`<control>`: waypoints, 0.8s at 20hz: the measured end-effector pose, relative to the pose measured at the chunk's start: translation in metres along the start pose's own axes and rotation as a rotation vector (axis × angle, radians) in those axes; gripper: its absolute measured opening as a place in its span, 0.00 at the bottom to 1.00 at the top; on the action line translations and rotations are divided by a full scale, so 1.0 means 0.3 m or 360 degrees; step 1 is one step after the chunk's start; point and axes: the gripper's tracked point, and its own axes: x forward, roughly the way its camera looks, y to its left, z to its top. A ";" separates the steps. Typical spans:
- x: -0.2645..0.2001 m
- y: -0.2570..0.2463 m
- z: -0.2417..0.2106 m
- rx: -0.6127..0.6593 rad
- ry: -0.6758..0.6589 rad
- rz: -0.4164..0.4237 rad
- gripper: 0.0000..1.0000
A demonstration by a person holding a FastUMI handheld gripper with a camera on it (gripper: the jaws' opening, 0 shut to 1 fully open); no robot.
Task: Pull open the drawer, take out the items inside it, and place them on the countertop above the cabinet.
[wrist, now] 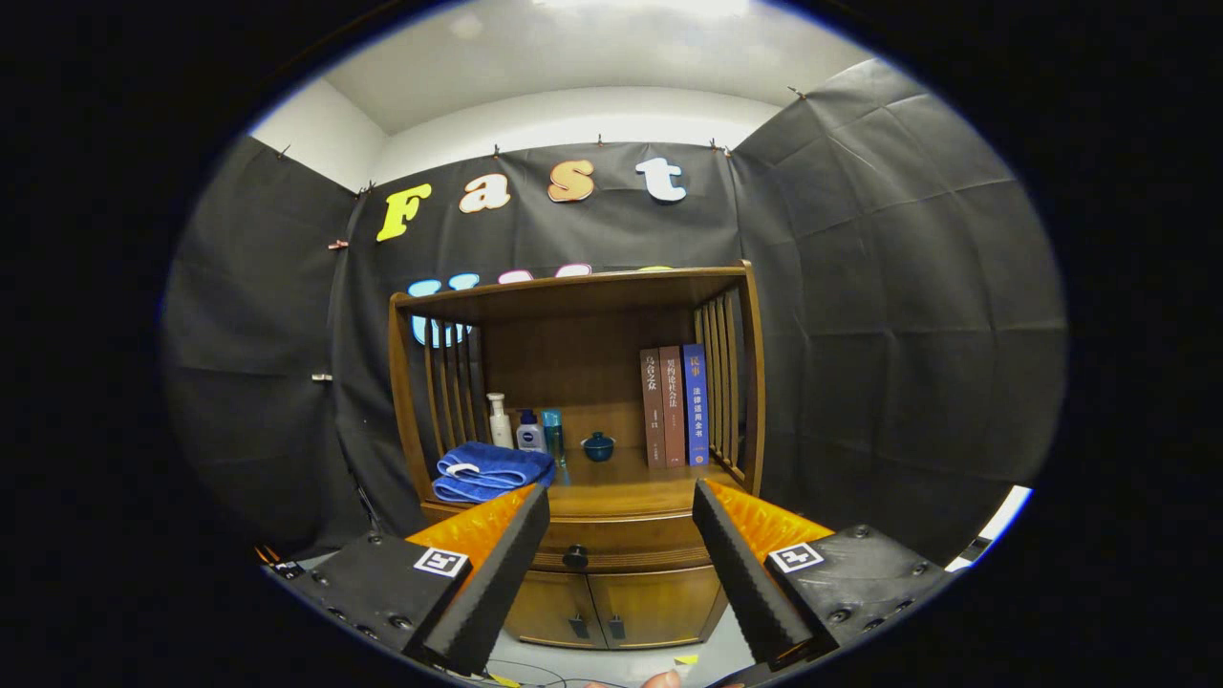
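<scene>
Wooden cabinet (611, 573) standing against the booth's black wall, viewed along the tool (621, 502). The tool is hovering in front of the cabinet with its fingers spread wide and gripping nothing; the drawer (621, 545) is showing in the gap between them. The drawer is sitting closed just under the surface (631, 487), its dark round knob (576, 556) lying nearer the left finger (487, 583) than the right finger (750, 573). Its contents are hidden. Two lower doors (611, 607) are sitting shut beneath the drawer.

On the surface, a folded blue towel (492, 471) is lying at the front left corner, just beyond the left fingertip. Behind it, along the back edge, a white pump bottle (499, 420), a small blue-and-white bottle (530, 432) and a teal bottle (552, 432) are standing upright side by side. A small dark-blue lidded bowl (599, 446) is resting near the middle of the back edge. Three books (675, 406) are standing upright at the back right, beside the slatted side panel (724, 382).
</scene>
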 end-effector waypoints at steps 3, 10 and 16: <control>0.059 0.060 -0.029 -0.0022 -0.0055 0.0019 0.98; 0.254 0.192 -0.229 -0.0096 -0.0023 -0.0017 0.98; 0.421 0.270 -0.373 -0.0166 0.0027 0.0006 1.00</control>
